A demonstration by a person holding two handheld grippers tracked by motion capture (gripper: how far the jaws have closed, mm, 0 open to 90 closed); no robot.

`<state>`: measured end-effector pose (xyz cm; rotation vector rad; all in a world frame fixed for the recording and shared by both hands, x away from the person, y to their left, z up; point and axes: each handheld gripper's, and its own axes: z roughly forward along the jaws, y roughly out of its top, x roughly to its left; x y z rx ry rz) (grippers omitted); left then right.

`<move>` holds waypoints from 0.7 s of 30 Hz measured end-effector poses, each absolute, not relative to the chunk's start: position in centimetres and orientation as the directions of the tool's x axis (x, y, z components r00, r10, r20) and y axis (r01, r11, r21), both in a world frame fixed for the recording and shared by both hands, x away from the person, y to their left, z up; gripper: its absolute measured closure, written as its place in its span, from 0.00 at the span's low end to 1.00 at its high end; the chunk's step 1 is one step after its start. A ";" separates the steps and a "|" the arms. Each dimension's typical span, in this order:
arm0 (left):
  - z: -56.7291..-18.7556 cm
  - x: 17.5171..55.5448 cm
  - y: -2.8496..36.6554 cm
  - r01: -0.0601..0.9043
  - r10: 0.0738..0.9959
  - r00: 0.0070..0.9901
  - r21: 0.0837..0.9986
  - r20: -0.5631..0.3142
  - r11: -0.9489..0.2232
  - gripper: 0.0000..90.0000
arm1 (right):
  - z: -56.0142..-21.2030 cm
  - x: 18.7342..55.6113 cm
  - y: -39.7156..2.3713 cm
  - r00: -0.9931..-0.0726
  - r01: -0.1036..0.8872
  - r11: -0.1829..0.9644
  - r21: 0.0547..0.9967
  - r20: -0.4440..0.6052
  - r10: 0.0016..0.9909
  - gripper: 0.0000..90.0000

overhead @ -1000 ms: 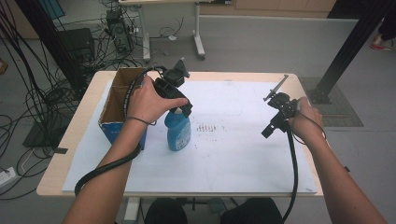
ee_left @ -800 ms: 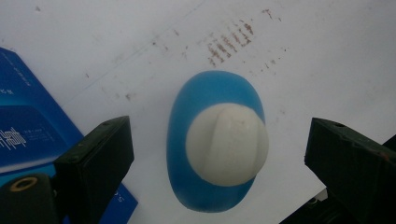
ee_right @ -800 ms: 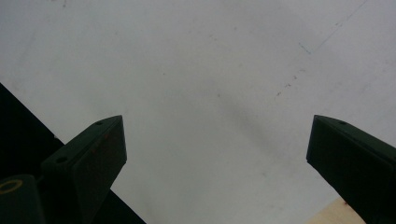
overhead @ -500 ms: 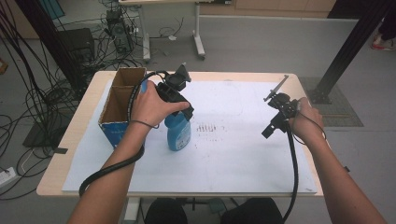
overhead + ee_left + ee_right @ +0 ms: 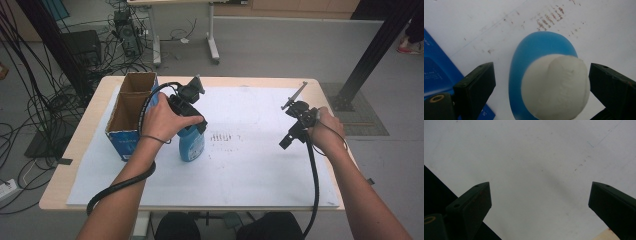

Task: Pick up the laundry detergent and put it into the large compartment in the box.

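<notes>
A blue bottle [image 5: 192, 147] with a white cap [image 5: 556, 85] stands on the white paper left of the table's middle. My left gripper [image 5: 192, 127] hangs straight over it, pointing down, with the cap between its jaws [image 5: 541, 75]. The jaws stand wide: one is close beside the cap, and the other is a clear gap away from it, so nothing is gripped. At the right side of the table my right gripper [image 5: 286, 142] hovers above bare paper, open with nothing between its fingers [image 5: 539, 192].
An open-topped blue cardboard box [image 5: 127, 107] stands just left of the bottle, and its blue side [image 5: 434, 72] shows in the left gripper view. Brown smudges [image 5: 225, 136] mark the white paper sheet [image 5: 240, 170]. Cables trail off the table's front edge.
My left hand has shifted slightly right and down over the bottle. The bottle and the right gripper have stayed in place.
</notes>
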<state>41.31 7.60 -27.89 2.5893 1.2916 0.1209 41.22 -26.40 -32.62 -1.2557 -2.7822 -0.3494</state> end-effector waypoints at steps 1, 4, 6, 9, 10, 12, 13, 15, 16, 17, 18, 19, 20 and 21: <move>-27.9 41.3 7.6 0.775 0.795 0.605 0.255 -0.035 -0.579 0.09 | -32.6 41.2 -26.4 -0.664 0.747 0.642 0.176 0.154 0.731 0.05; -28.0 41.3 7.7 0.776 0.796 0.604 0.256 -0.036 -0.577 0.09 | -32.6 41.3 -26.4 -0.665 0.746 0.642 0.176 0.151 0.731 0.05; -28.0 41.3 7.8 0.775 0.796 0.604 0.259 -0.038 -0.576 0.09 | -32.6 41.3 -26.4 -0.664 0.747 0.641 0.175 0.153 0.732 0.05; -27.9 41.3 7.8 0.777 0.796 0.603 0.263 -0.049 -0.572 0.09 | -32.6 41.3 -26.4 -0.665 0.746 0.642 0.175 0.152 0.731 0.05; -27.9 41.2 7.8 0.776 0.795 0.604 0.266 -0.052 -0.572 0.09 | -32.6 41.3 -26.4 -0.666 0.746 0.644 0.172 0.154 0.730 0.05; -27.9 41.2 7.8 0.776 0.795 0.604 0.263 -0.049 -0.573 0.09 | -32.6 41.3 -26.3 -0.667 0.744 0.645 0.172 0.154 0.729 0.05; -27.9 41.2 7.8 0.776 0.795 0.605 0.264 -0.053 -0.573 0.09 | -32.6 41.3 -26.3 -0.667 0.745 0.645 0.170 0.154 0.729 0.05; -27.9 41.2 7.8 0.776 0.795 0.604 0.266 -0.053 -0.572 0.09 | -32.6 41.3 -26.3 -0.667 0.745 0.645 0.172 0.152 0.730 0.05; -27.9 41.2 7.8 0.776 0.795 0.604 0.267 -0.051 -0.572 0.09 | -32.6 41.3 -26.3 -0.667 0.744 0.645 0.172 0.152 0.729 0.05; -27.9 41.2 7.8 0.775 0.795 0.605 0.268 -0.052 -0.572 0.09 | -32.6 41.3 -26.2 -0.668 0.744 0.646 0.171 0.153 0.728 0.05; -27.8 41.2 7.8 0.775 0.795 0.605 0.267 -0.052 -0.572 0.09 | -32.6 41.3 -26.2 -0.669 0.743 0.648 0.169 0.152 0.728 0.05; -27.8 41.2 7.8 0.774 0.794 0.606 0.270 -0.051 -0.573 0.09 | -32.6 41.3 -26.2 -0.669 0.743 0.648 0.167 0.150 0.728 0.05; -27.8 41.2 7.7 0.775 0.795 0.605 0.271 -0.052 -0.572 0.09 | -32.6 41.3 -26.1 -0.670 0.742 0.649 0.167 0.148 0.728 0.05; -27.8 41.2 7.7 0.775 0.795 0.605 0.269 -0.051 -0.572 0.09 | -32.6 41.3 -26.1 -0.669 0.743 0.648 0.168 0.148 0.729 0.05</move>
